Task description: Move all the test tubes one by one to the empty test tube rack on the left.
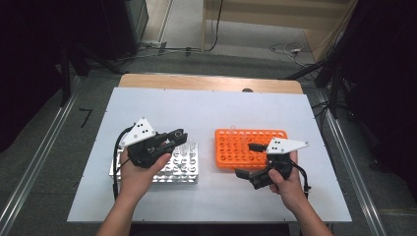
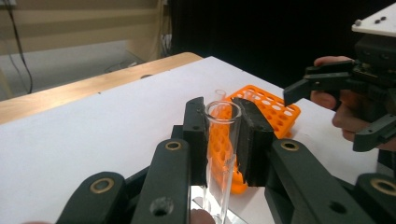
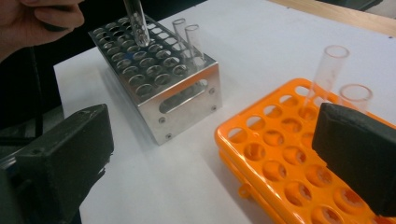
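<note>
My left gripper (image 1: 176,134) is shut on a clear glass test tube (image 2: 223,140), held upright between its black pads (image 2: 252,140) above the silver metal rack (image 1: 189,173). From the right gripper view the tube's lower end (image 3: 137,23) hangs just over the metal rack's (image 3: 187,98) holes, where two other tubes (image 3: 189,37) stand. My right gripper (image 1: 249,160) is open with nothing between its jaws, at the near edge of the orange rack (image 1: 231,157). In its own view my right gripper (image 3: 210,154) has its jaws wide apart over the orange rack (image 3: 280,158), which holds two tubes (image 3: 329,70).
Both racks stand on a white sheet (image 1: 206,108) that covers a wooden table (image 1: 196,81). The orange rack (image 2: 275,109) lies right of the metal one, with a gap of bare sheet between. Cables (image 1: 290,49) lie on the floor beyond the table.
</note>
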Demonstrator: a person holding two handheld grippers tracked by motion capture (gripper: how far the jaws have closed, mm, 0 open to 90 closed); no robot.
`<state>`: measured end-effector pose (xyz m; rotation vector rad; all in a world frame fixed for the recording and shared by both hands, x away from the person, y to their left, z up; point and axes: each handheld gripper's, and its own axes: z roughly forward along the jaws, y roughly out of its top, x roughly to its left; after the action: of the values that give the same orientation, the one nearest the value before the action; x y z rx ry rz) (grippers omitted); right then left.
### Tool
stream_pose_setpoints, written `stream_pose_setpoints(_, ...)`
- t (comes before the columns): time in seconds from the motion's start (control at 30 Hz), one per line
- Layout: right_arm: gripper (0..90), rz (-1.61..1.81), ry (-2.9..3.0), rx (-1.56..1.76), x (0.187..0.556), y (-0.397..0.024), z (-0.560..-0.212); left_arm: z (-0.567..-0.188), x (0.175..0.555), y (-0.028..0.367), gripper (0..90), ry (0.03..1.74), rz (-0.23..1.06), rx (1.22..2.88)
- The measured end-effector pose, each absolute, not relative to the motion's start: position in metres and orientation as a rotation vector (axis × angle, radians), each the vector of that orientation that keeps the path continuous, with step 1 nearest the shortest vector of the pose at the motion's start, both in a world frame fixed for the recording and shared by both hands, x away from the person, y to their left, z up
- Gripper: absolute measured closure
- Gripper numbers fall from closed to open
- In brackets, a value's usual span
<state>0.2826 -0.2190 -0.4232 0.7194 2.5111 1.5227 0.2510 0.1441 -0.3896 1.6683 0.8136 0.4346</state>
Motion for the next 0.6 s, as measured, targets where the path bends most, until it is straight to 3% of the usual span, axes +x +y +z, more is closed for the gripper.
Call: stream_pose_setpoints(0.6, 0.0, 1.471, 2.468, 0.832, 0.278, -0.263, -0.436, -0.401, 0.273, 0.168, 76.1, 0.903, 0.504, 1.63)
